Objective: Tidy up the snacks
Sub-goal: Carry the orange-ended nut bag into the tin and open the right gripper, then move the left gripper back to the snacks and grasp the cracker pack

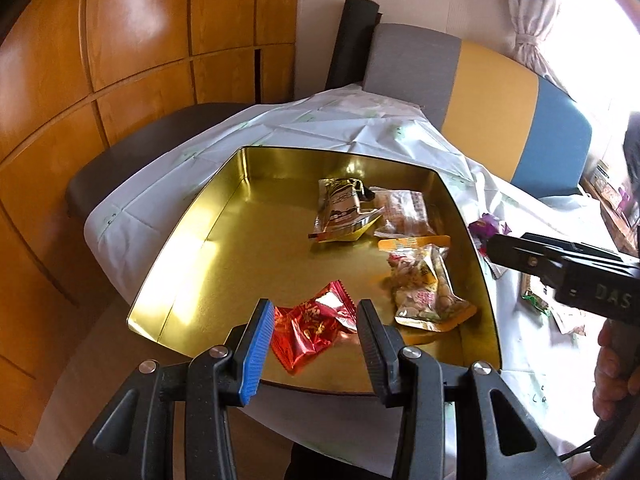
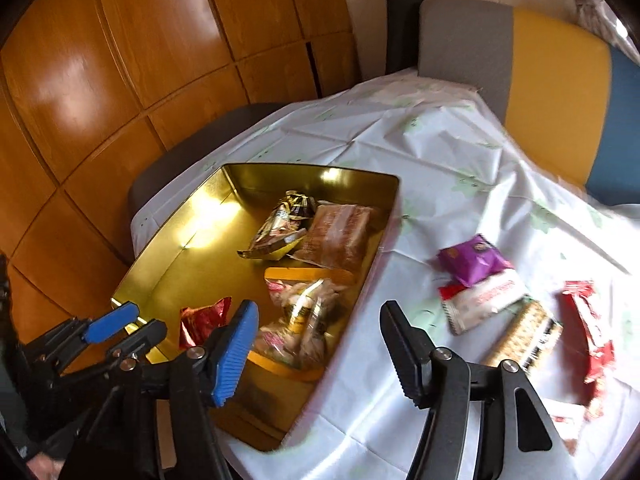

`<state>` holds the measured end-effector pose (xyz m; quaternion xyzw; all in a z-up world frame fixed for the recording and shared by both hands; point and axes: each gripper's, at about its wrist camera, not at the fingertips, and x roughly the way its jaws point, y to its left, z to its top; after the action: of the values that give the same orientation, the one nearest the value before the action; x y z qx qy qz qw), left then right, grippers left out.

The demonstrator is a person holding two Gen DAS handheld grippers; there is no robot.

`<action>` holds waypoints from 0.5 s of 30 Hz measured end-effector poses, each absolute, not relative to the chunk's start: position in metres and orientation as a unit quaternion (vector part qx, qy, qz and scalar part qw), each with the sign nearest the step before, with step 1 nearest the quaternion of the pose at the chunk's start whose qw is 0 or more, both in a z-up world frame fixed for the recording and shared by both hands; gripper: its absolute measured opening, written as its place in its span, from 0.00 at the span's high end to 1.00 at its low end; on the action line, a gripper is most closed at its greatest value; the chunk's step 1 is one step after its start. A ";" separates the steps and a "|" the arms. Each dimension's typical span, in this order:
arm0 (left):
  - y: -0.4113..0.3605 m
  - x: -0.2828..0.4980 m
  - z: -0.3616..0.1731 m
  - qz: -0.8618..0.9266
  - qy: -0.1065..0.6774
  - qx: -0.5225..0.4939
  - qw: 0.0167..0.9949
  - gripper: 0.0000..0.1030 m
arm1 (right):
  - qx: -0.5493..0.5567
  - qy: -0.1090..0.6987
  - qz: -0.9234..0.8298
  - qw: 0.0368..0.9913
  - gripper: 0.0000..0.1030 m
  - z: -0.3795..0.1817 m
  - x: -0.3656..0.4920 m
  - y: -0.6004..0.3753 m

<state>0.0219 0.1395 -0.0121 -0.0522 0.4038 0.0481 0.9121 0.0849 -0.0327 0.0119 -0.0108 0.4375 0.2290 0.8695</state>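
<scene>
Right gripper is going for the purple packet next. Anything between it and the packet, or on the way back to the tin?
Nothing visible does. The right gripper is open above bare tablecloth, and the purple packet lies beyond it with its near side clear. The tin is open-topped with free floor inside.

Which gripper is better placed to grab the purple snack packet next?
Right. The right gripper is open above the tablecloth beside the purple snack packet; the left gripper hangs over the gold tin.
</scene>
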 end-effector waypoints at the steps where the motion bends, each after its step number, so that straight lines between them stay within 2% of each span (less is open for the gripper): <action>1: 0.138 0.021 -0.012 0.046 0.404 -0.050 0.912 0.58 | -0.011 0.436 0.225 0.871 0.36 0.013 0.083 -0.038; 15: 0.113 0.018 -0.009 0.024 0.405 -0.026 0.914 0.58 | -0.002 0.449 0.171 0.877 0.32 0.003 0.060 -0.108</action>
<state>0.0175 0.1129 -0.0086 -0.0257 0.4049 0.0240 0.9137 0.0602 -0.1084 0.0028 -0.0017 0.4487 0.1714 0.8771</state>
